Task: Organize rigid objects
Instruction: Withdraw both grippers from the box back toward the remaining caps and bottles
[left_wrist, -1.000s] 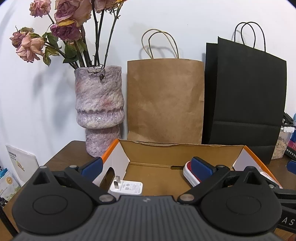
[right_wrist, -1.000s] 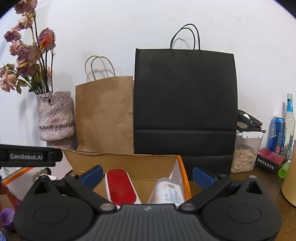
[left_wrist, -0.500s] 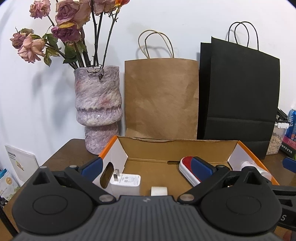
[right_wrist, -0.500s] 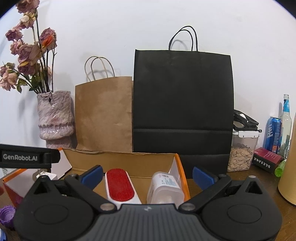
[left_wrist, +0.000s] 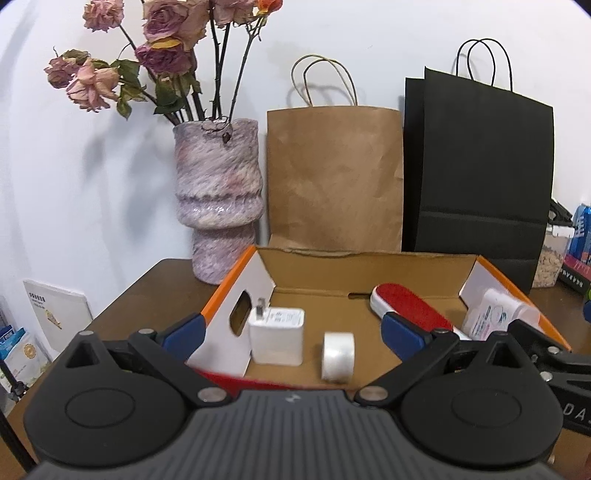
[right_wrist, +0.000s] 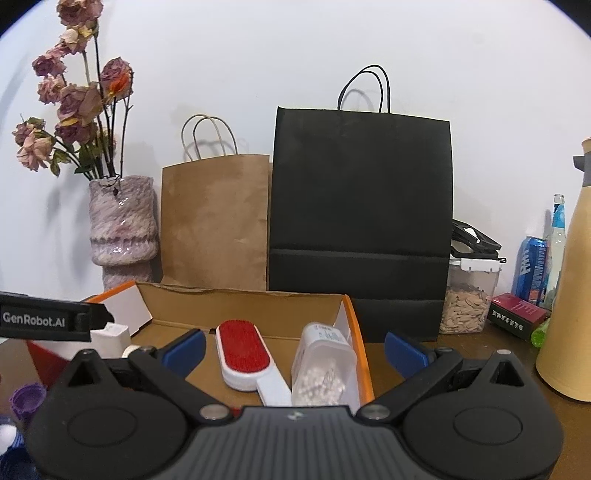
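Cardboard box (left_wrist: 369, 266) now shows a tape roll (left_wrist: 338, 355); left gripper (left_wrist: 291, 334) and right gripper (right_wrist: 293, 349) both gape empty.

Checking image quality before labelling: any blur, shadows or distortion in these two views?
Left wrist: corners vignetted, box's near red edge smeared, brown bag handles cast soft wall shadows. Right wrist: fisheye bends the yellow jug at the edge; black bag sharp.
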